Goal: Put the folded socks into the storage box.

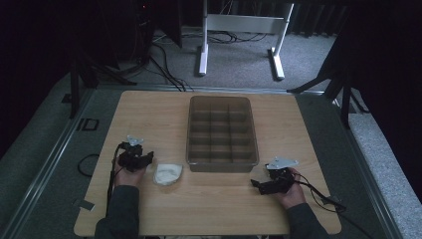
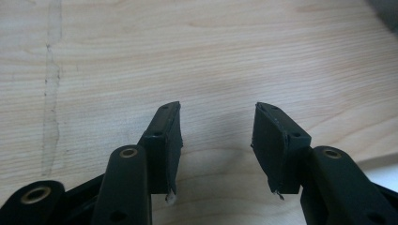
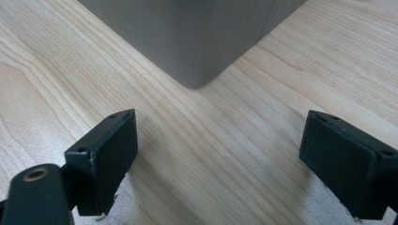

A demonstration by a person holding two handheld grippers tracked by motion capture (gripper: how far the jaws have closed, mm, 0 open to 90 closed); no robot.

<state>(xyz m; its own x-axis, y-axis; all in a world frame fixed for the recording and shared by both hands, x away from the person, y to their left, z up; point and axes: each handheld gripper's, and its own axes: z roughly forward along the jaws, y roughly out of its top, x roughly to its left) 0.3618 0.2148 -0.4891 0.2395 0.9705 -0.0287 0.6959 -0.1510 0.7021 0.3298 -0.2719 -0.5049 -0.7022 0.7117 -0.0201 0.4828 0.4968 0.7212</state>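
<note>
My left gripper [image 1: 141, 158] rests near the table's front left, held in a hand. In the left gripper view, the left gripper [image 2: 217, 107] is open with bare wood between its black pads. A white crumpled object [image 1: 166, 174] lies just to its right, apart from it. My right gripper [image 1: 263, 183] sits at the front right, below the near right corner of a grey divided bin [image 1: 222, 167]. Seen in the right gripper view, my right gripper [image 3: 218, 117] stands wide open, nothing between the jaws, and faces a corner of the bin [image 3: 197, 42].
The bin stands mid-table, split into several compartments that look empty. Cables trail from both grippers off the front of the wooden table [image 1: 149, 109]. Beyond the table are a white desk frame [image 1: 239, 30] and floor cables.
</note>
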